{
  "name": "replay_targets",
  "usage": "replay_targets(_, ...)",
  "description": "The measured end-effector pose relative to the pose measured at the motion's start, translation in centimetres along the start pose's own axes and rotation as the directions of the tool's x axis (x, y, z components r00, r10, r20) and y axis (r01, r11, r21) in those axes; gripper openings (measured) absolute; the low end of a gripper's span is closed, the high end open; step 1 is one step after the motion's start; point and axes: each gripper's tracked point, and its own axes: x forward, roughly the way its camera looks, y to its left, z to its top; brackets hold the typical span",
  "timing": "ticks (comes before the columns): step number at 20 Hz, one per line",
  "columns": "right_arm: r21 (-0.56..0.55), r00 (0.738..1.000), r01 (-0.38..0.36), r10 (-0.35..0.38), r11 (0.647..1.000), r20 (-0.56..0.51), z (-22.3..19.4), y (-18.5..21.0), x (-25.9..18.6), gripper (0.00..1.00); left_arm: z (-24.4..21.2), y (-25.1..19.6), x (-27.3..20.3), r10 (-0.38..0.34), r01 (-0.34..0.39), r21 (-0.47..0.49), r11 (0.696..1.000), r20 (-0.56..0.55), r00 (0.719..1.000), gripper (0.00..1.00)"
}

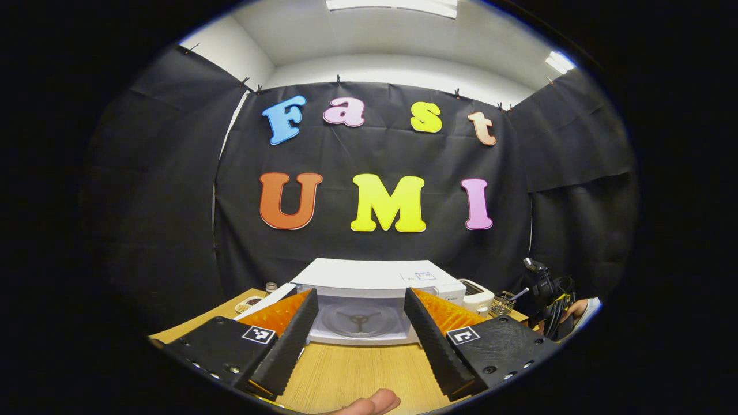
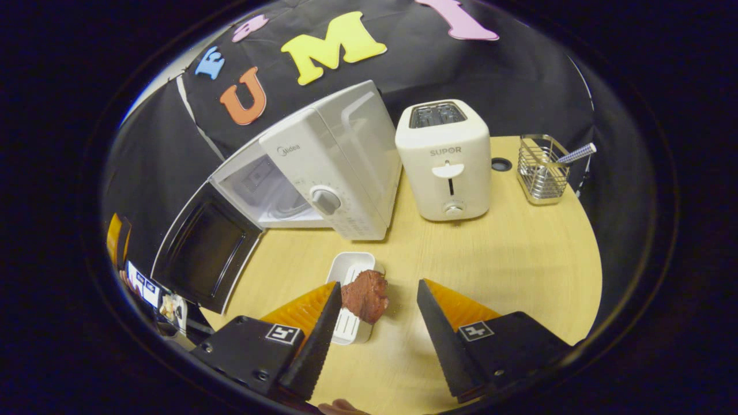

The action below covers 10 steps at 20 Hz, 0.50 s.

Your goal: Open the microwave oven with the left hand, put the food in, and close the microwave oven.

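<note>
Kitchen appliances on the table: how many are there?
2. The microwave stands at the back with its door swung open; the toaster stands right beside it, on its control-panel side. Others may sit out of view.

A white microwave oven stands on a wooden table with its door swung wide open to the left, showing a pale cavity with a glass turntable. In front of it, a reddish-brown piece of food lies across a small white rectangular dish.
</note>
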Motion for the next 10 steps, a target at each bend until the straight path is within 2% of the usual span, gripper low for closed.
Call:
replay_targets(1, 0.010, 1.000, -0.015, 0.015, 1.000, -0.011, -0.1, 0.2, 0.3, 0.70, -0.2, 0.0, 0.0, -0.002, 0.002, -0.005, 1.000, -0.004, 1.000, 0.92)
replay_targets(2, 0.019, 0.999, -0.027, 0.028, 0.999, -0.032, -0.6, 0.5, 0.6, 0.80, -0.4, 0.2, -0.1, 0.000, 0.000, -0.006, 1.000, -0.006, 1.000, 0.92)
replay_targets(4, 0.041, 0.998, -0.033, 0.035, 0.999, -0.054, -0.9, 0.4, 1.3, 0.73, -0.3, 0.7, -0.1, 0.012, -0.012, 0.001, 1.000, 0.003, 1.000, 0.92)
replay_targets(6, 0.080, 0.993, -0.067, 0.074, 0.995, -0.087, -1.5, 0.9, 2.2, 0.61, -0.9, 1.4, 0.0, 0.034, -0.034, 0.005, 0.999, -0.006, 0.999, 0.92)
replay_targets(9, 0.158, 0.984, -0.129, 0.146, 0.979, -0.100, -1.8, 1.6, 1.6, 0.23, -1.7, 1.7, -0.1, 0.038, -0.039, -0.005, 0.999, -0.031, 0.999, 0.92)
replay_targets(10, 0.161, 0.983, -0.145, 0.161, 0.976, -0.091, -1.8, 1.9, 1.9, 0.19, -1.6, 2.1, -0.3, 0.042, -0.043, -0.008, 0.999, -0.031, 0.999, 0.93)
